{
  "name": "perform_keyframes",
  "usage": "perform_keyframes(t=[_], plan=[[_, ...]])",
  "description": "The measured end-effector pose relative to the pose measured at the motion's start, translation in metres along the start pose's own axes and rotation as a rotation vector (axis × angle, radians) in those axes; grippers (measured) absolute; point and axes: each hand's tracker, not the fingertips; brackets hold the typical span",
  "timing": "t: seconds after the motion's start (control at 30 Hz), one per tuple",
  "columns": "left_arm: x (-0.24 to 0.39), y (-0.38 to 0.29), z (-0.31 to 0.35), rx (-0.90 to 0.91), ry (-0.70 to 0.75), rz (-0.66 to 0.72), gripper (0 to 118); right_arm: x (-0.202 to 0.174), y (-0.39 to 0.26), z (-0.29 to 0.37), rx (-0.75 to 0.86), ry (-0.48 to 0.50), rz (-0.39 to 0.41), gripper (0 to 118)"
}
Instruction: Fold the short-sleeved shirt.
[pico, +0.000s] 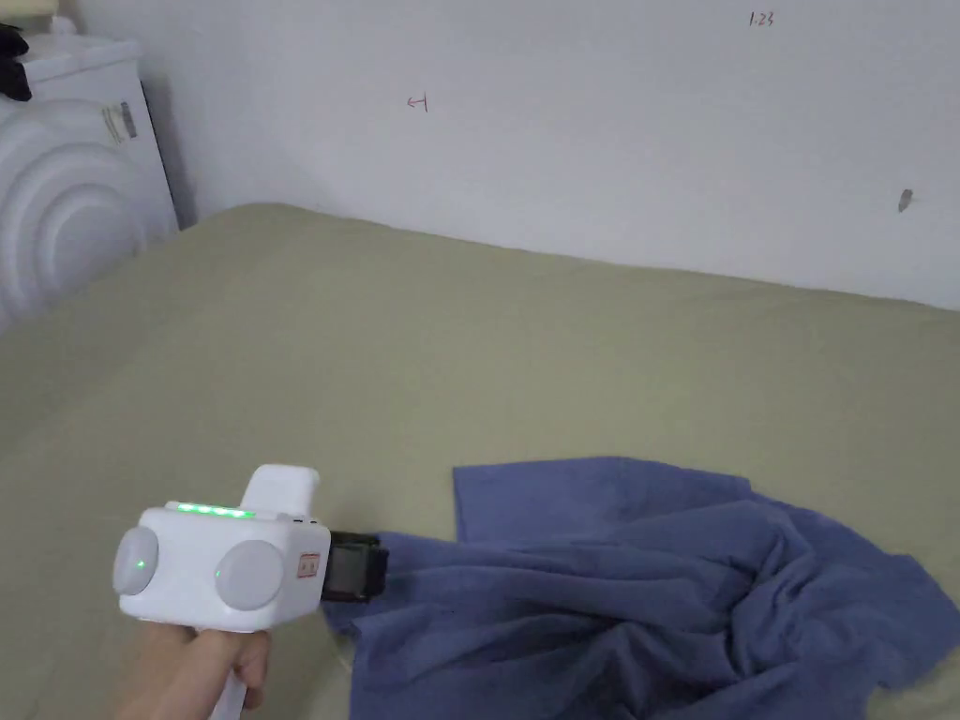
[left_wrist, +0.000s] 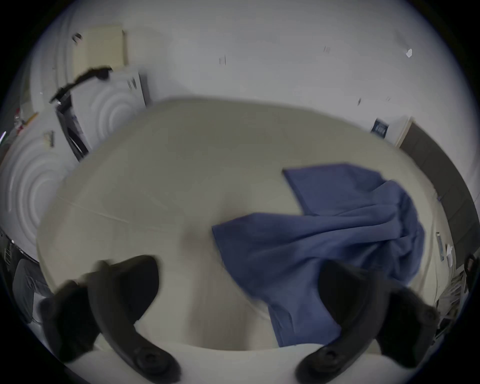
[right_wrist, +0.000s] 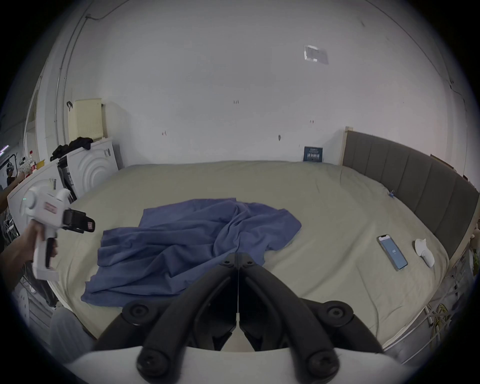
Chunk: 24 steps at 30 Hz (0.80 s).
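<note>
blue shirt (pico: 637, 581) lies crumpled on the bed (pico: 375, 356), unfolded; left tool (left_wrist: 239, 291) hangs wide open and empty at its near-left edge, likely lining up a grab, right tool (right_wrist: 237, 256) closed, empty, held back.

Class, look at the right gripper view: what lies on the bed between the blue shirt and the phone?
Nothing: between the blue shirt and the phone there is just bare olive bedsheet, as the right gripper view shows.

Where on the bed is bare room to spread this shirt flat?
Bare sheet lies between the crumpled shirt and the back wall, and left toward the white cabinet. Toward the headboard it is crowded: a phone and a white object lie there.
</note>
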Motion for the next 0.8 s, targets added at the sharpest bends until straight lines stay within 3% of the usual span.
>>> perform_keyframes(t=[0.17,0.33,0.43,0.5,0.53,0.73,0.8], plan=[[0.001,0.021,-0.079,-0.067,0.041,-0.017,118,0.007,-0.004,-0.038,-0.077,-0.005,0.004,3],[0.01,0.019,-0.093,-0.087,0.059,-0.087,114,0.021,-0.007,-0.069,-0.139,0.01,-0.002,3],[0.009,0.015,-0.072,-0.071,0.019,-0.08,79,0.034,-0.006,-0.086,-0.157,0.016,-0.027,3],[0.012,0.014,-0.061,-0.05,0.011,-0.122,2,0.042,-0.001,-0.101,-0.174,0.009,-0.016,3],[0.013,0.013,-0.058,-0.046,-0.042,-0.115,3,0.048,0.003,-0.112,-0.175,0.007,-0.015,3],[0.02,0.008,-0.055,-0.071,-0.023,-0.097,3,0.09,0.046,-0.196,-0.236,-0.03,-0.042,3],[0.017,0.01,-0.056,-0.079,-0.037,-0.072,3,0.105,0.058,-0.234,-0.287,-0.039,-0.041,15]])
